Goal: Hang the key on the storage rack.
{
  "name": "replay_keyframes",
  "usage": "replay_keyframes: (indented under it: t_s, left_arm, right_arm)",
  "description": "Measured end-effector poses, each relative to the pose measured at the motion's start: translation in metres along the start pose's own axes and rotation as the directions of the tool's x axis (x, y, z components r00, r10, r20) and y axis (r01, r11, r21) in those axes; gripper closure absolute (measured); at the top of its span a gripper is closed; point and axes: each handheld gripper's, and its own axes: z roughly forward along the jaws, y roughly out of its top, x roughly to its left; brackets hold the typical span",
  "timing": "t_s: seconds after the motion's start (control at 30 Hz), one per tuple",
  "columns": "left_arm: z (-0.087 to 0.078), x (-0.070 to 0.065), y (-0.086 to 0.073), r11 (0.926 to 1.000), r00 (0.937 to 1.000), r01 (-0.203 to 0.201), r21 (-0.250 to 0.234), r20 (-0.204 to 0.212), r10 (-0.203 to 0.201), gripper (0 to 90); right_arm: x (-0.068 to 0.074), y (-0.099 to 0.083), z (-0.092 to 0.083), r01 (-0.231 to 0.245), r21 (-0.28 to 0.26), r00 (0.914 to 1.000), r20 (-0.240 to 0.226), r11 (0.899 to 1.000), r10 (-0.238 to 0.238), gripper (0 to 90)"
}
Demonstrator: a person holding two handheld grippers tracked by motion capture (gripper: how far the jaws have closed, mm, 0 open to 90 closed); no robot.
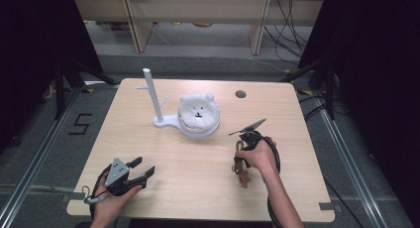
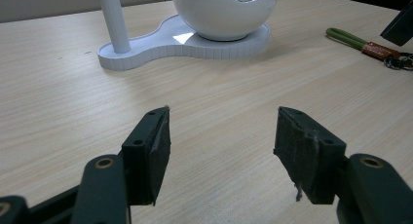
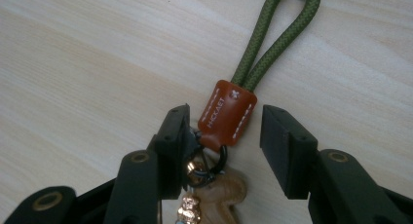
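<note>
In the right gripper view we see the 2 jaws of the right gripper (image 3: 221,136) spread, with the brown leather tab (image 3: 228,113) of the keychain (image 3: 253,63) between them. The pads do not press on the tab yet: one pad is just beside its lower corner and the other stands apart from it. The keychain lies flat on the table (image 1: 148,139). Its green cord loop (image 3: 282,29) points away from the jaws, and a ring with small charms (image 3: 209,190) lies under the gripper. In the high view the keychain (image 1: 241,163) is at the right side of the table, under the right hand.

We judge that the step in hand is the grasp of the keychain. The next move calls for the jaws to come together on the leather tab, squarely, so that it does not slip out sideways.

The left gripper (image 1: 138,172) rests near the front left edge, its jaws spread with nothing between them.

Farther out stands a white holder (image 1: 166,121) with 1 upright post (image 1: 151,91) and 1 round bowl (image 1: 198,126). A white plush bear face (image 1: 198,108) sits in the bowl. What else is in it, we cannot tell.
</note>
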Motion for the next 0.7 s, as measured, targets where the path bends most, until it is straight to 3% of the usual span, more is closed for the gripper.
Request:
replay_keyframes:
  t_s: [0.2,0.23,0.3,0.33,0.37,0.4,0.43,0.47,0.5,0.57,0.6,0.63,0.7]
  left_arm:
    - [0.0,-0.001,0.0,1.0,1.0,-0.003,-0.001,0.0,0.003,37.5]
    - [0.0,-0.001,0.0,1.0,1.0,-0.003,-0.001,0.001,0.003,37.4]
    - [0.0,-0.001,0.0,1.0,1.0,-0.005,-0.001,0.003,0.005,37.4]
    - [0.0,-0.001,0.0,1.0,1.0,-0.004,-0.001,0.003,0.004,37.4]
    - [0.0,-0.001,0.0,1.0,1.0,-0.004,-0.001,0.003,0.004,37.4]
    - [0.0,-0.001,0.0,1.0,1.0,-0.006,0.0,0.004,0.006,37.4]
    - [0.0,-0.001,0.0,1.0,1.0,-0.006,0.0,0.004,0.006,37.4]
    - [0.0,-0.001,0.0,1.0,1.0,-0.005,0.001,0.004,0.005,37.4]
    - [0.0,-0.001,0.0,1.0,1.0,-0.005,0.001,0.004,0.005,37.4]
    - [0.0,-0.001,0.0,1.0,1.0,-0.001,-0.002,0.005,0.001,37.4]
    - [0.0,-0.001,0.0,1.0,1.0,0.0,-0.003,0.004,0.0,37.3]
    - [0.0,-0.001,0.0,1.0,1.0,0.002,-0.003,0.004,-0.002,37.4]
    - [0.0,-0.001,0.0,1.0,1.0,0.001,-0.002,0.004,-0.001,37.3]
  right_arm:
    - [0.003,0.003,0.01,-0.012,0.036,0.9993,0.037,0.999,0.011,57.4]
    - [0.003,0.003,0.012,0.009,0.025,0.9993,0.037,1.0,-0.009,57.7]
    - [0.005,0.004,0.013,-0.03,0.041,0.9988,0.04,0.999,0.028,57.9]
    - [0.002,0.004,0.016,0.021,0.006,0.9986,0.048,1.0,-0.022,58.1]
    - [0.004,0.004,0.015,-0.022,0.052,0.9985,0.051,0.998,0.02,58.6]
    - [0.004,0.004,0.016,0.021,0.022,0.9989,0.042,1.0,-0.022,59.2]
    - [0.004,0.004,0.016,0.021,0.022,0.9989,0.042,1.0,-0.022,59.2]
    - [0.007,0.004,0.017,-0.013,0.029,0.9987,0.05,1.0,0.012,59.4]
    - [0.007,0.006,0.017,0.013,0.037,0.9981,0.059,0.999,-0.015,59.7]
    - [0.008,0.008,0.017,-0.014,0.062,0.9985,0.054,0.998,0.011,60.1]
    - [0.005,0.008,0.019,0.036,0.039,0.9977,0.055,0.999,-0.038,60.3]
    - [0.01,0.009,0.016,-0.021,0.072,0.9985,0.051,0.997,0.018,60.6]
    - [0.01,0.009,0.016,-0.029,0.074,0.9982,0.055,0.997,0.025,62.7]
